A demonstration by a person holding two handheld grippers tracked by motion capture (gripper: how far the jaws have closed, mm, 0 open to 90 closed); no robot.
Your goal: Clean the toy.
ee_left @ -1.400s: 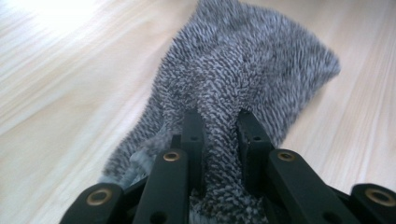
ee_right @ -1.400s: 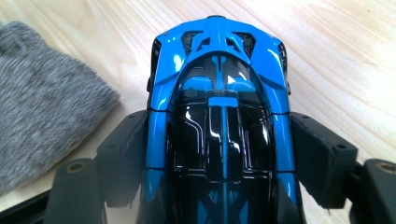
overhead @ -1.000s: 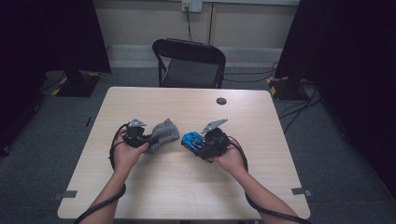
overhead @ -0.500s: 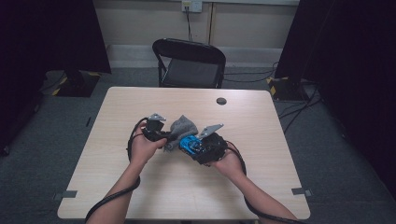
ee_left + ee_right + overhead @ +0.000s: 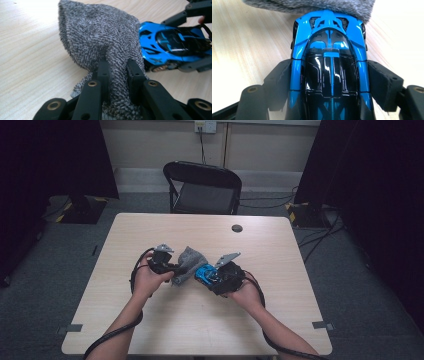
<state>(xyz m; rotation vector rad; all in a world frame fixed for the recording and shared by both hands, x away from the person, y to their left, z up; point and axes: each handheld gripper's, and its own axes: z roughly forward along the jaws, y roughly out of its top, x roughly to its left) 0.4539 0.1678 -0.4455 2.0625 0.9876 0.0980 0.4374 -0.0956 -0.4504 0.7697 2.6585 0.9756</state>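
The left tool (image 5: 176, 268), held in the person's left hand (image 5: 148, 279), has its two black jaws pinched tight on a fold of a grey cloth (image 5: 188, 264). In the left gripper view the cloth (image 5: 105, 42) is fuzzy and looped like a towel; it bunches between the jaws and rises in a rounded hump beyond them. The cloth's far edge lies against one end of a blue toy car (image 5: 172, 43).

The right tool (image 5: 209, 279), held in the person's right hand (image 5: 245, 292), grips the toy car (image 5: 205, 274) by its two sides, with the jaws standing fairly wide to take the car's width. In the right gripper view the car (image 5: 329, 65) points away from the camera, glossy blue with a black roof and a blue stripe down the middle. The cloth (image 5: 312, 6) covers the car's far end.

From the high view, both tools meet near the middle of a pale wooden table (image 5: 165, 320), with cloth and car touching between them. A small dark round disc (image 5: 237, 228) sits in the tabletop near its far edge. A black folding chair (image 5: 202, 187) stands behind the table. Cables trail from both tools back along the person's forearms.
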